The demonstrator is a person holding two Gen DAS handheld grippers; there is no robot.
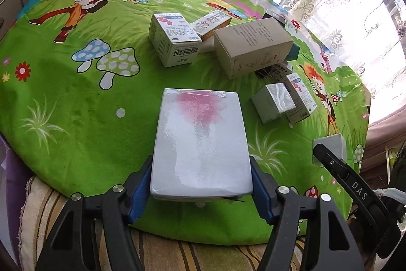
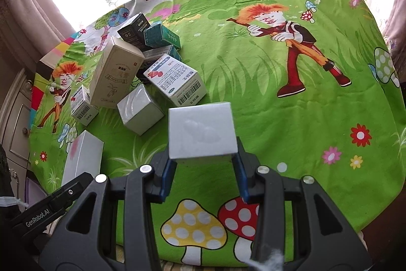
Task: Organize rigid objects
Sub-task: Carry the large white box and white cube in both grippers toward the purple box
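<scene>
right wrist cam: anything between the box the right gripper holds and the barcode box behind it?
Nothing: only bare green cloth separates the held white box, clamped in the right gripper, from the barcode box. Right wrist view shows it.

Dark box [image 1: 275, 16] mostly hidden — beige carton [image 1: 251, 47] covers it.

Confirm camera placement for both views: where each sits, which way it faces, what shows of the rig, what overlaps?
Left wrist: on the left gripper, angled down at the green cloth; fingers clamp a pink-stained white box; right gripper's tip enters at right.
Right wrist: on the right gripper, angled down toward the window; holds a small white box; left gripper's tip at lower left.
Shared: both held boxes, tall beige box, barcode box.
</scene>
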